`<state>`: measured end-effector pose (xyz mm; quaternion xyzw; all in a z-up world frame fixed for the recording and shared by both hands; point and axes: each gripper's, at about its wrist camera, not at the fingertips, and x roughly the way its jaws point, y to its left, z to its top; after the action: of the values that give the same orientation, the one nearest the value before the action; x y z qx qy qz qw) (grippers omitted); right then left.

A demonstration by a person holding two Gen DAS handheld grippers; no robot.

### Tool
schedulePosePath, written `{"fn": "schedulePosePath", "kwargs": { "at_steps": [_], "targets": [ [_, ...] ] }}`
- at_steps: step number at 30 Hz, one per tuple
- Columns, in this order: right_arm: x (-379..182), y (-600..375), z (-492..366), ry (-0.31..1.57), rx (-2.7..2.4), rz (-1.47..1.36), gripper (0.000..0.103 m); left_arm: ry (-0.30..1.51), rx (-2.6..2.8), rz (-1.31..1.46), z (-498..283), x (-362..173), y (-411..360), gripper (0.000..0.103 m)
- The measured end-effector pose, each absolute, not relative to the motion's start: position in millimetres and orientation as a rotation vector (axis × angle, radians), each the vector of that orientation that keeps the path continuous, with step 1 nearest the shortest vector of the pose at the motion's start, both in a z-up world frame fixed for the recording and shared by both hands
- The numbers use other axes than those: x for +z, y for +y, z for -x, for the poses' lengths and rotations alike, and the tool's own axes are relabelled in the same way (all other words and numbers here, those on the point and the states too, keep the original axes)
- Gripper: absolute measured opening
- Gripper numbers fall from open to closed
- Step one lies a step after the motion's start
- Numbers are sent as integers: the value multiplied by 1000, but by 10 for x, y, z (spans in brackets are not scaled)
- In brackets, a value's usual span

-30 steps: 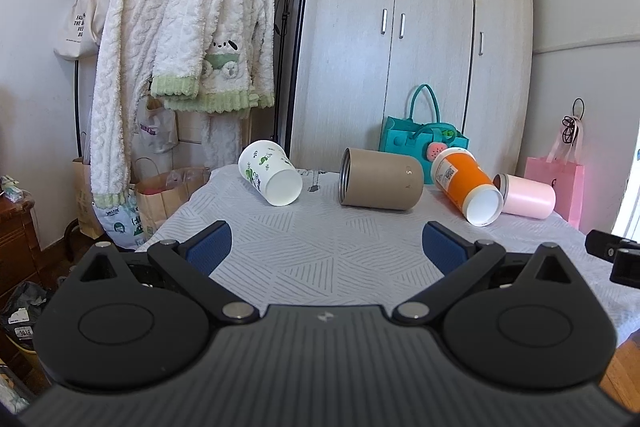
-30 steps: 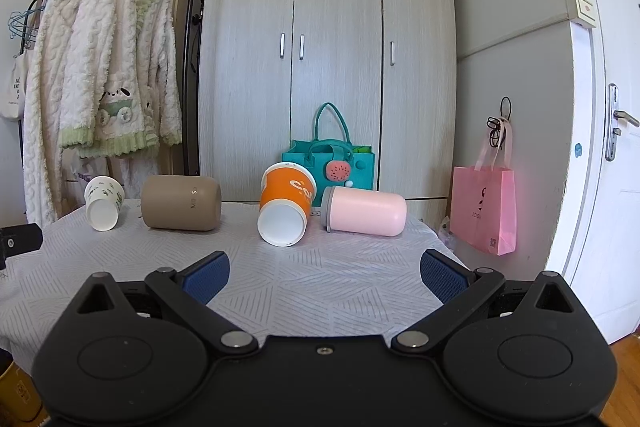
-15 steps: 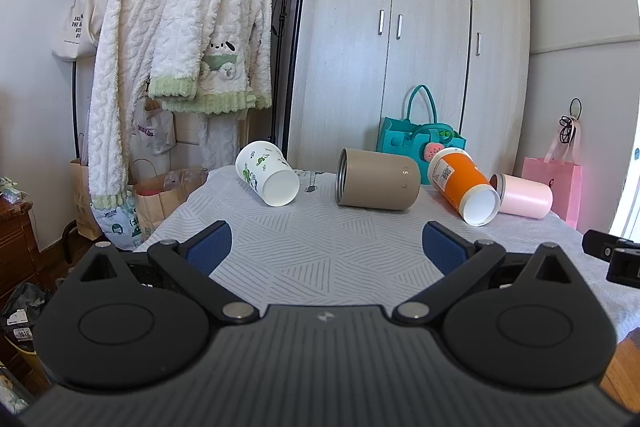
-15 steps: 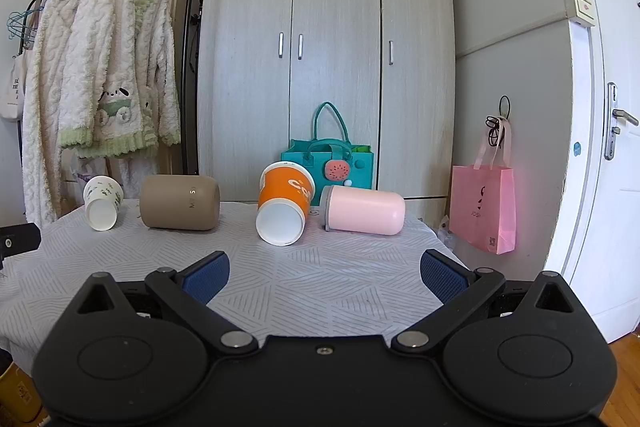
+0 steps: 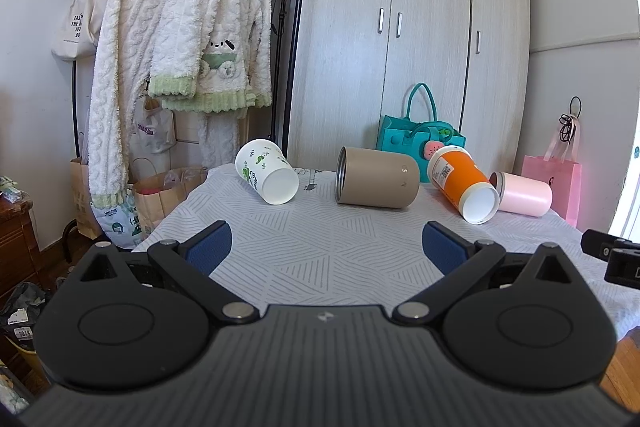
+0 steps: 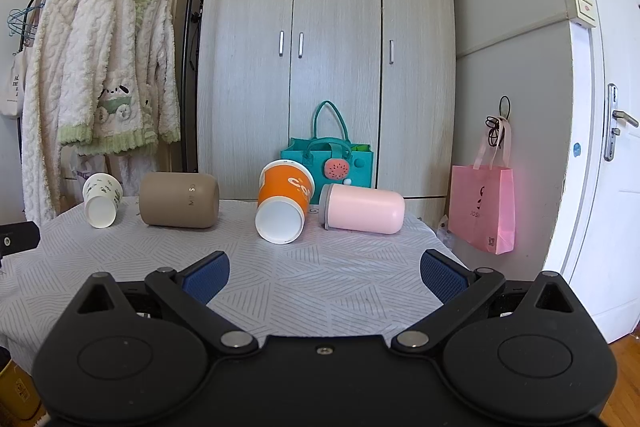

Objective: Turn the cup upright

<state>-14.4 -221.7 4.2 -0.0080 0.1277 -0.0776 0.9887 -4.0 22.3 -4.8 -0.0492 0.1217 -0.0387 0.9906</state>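
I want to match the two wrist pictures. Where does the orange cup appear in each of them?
Left wrist view: the orange cup lies on its side, right of centre, between the brown cup and the pink cup.
Right wrist view: the orange cup lies near the centre, just left of the pink cup.
Shared landmark: the teal bag behind it, also in the left wrist view.

Four cups are lying on their sides along the far part of the table (image 5: 320, 259): a white cup (image 5: 266, 171) with green prints, a tan cup (image 5: 378, 177), an orange cup (image 5: 462, 184) and a pink cup (image 5: 522, 193). The left gripper (image 5: 326, 247) is hovering wide apart, empty, well short of them. A teal bag (image 5: 420, 137) is standing behind.
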Motion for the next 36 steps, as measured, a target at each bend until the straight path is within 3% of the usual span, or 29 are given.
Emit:
{"fn": "schedulePosePath", "kwargs": {
  "at_steps": [19,36],
  "targets": [
    [115,-2249,142,289,-93,27,103,301,-105,83,30,51,208,103],
    [972,-2178,-210,444,360,276,103,444,-178,88,-407,594,422,103]
  ]
}}
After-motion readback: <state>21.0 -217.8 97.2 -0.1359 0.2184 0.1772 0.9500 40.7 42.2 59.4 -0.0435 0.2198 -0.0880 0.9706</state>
